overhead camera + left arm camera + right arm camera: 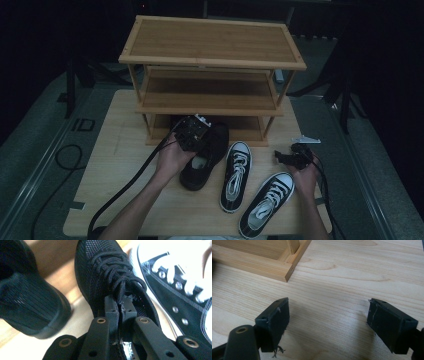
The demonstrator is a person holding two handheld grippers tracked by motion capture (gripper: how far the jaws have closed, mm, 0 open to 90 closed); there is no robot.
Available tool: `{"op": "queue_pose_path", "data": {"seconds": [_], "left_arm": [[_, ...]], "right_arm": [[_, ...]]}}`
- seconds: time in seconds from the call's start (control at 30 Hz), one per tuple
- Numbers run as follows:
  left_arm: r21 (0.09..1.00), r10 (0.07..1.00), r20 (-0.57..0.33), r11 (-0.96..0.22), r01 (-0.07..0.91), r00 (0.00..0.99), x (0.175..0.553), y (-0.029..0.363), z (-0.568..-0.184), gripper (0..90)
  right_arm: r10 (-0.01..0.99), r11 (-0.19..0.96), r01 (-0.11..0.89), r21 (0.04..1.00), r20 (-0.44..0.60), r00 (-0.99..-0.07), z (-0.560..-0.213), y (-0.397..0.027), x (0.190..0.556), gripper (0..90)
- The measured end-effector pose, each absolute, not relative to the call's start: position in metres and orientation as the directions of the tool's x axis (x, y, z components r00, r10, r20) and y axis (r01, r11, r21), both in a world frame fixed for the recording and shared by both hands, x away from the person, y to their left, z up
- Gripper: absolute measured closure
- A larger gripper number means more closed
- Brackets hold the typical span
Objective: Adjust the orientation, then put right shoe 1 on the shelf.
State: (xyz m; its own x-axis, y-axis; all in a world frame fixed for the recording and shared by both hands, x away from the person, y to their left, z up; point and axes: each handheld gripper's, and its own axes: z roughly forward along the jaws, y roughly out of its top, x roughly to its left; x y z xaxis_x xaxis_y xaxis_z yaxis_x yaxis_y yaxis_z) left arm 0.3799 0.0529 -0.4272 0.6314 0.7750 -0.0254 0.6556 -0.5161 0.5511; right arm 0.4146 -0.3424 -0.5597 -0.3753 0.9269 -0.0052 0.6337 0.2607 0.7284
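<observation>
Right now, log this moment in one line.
left gripper: shut on black shoe tongue | right gripper: open over table | rack: behind

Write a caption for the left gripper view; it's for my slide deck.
Left hand-held gripper pinches the tongue of a black mesh shoe, beside a black-and-white sneaker.
</observation>
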Motion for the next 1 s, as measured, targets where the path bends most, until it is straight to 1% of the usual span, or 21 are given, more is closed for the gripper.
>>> {"op": "queue_pose_path", "data": {"seconds": [0.17,0.4,0.47,0.63,0.77,0.87,0.93,1.0], "left_arm": [[0.588,0.809,-0.045,-0.453,0.670,0.586,0.387,0.061,-0.425,87.4],[0.576,0.841,0.017,-0.450,0.683,0.540,0.394,0.063,-0.437,87.3],[0.582,0.849,-0.001,-0.428,0.691,0.528,0.397,0.066,-0.440,87.3],[0.584,0.866,0.013,-0.413,0.699,0.500,0.400,0.069,-0.445,87.2],[0.582,0.866,0.013,-0.413,0.701,0.499,0.401,0.073,-0.446,86.6],[0.577,0.854,0.024,-0.436,0.691,0.519,0.398,0.074,-0.447,84.7],[0.578,0.842,0.001,-0.440,0.687,0.539,0.395,0.077,-0.446,78.5],[0.586,0.834,0.011,-0.452,0.673,0.551,0.390,0.080,-0.444,74.0]], "right_arm": [[0.926,0.262,0.633,0.728,-0.006,-0.376,-0.560,-0.342,0.415,17.8],[0.926,0.263,0.633,0.729,-0.007,-0.377,-0.560,-0.342,0.415,17.8],[0.926,0.263,0.632,0.729,-0.007,-0.377,-0.560,-0.342,0.415,17.8],[0.926,0.264,0.632,0.729,-0.007,-0.378,-0.560,-0.342,0.415,17.8],[0.926,0.264,0.632,0.729,-0.007,-0.379,-0.560,-0.342,0.415,17.8],[0.925,0.266,0.630,0.730,-0.009,-0.380,-0.560,-0.343,0.415,17.8],[0.926,0.262,0.633,0.729,-0.006,-0.378,-0.560,-0.342,0.415,17.8],[0.926,0.262,0.634,0.728,-0.005,-0.377,-0.560,-0.342,0.414,17.8]]}}
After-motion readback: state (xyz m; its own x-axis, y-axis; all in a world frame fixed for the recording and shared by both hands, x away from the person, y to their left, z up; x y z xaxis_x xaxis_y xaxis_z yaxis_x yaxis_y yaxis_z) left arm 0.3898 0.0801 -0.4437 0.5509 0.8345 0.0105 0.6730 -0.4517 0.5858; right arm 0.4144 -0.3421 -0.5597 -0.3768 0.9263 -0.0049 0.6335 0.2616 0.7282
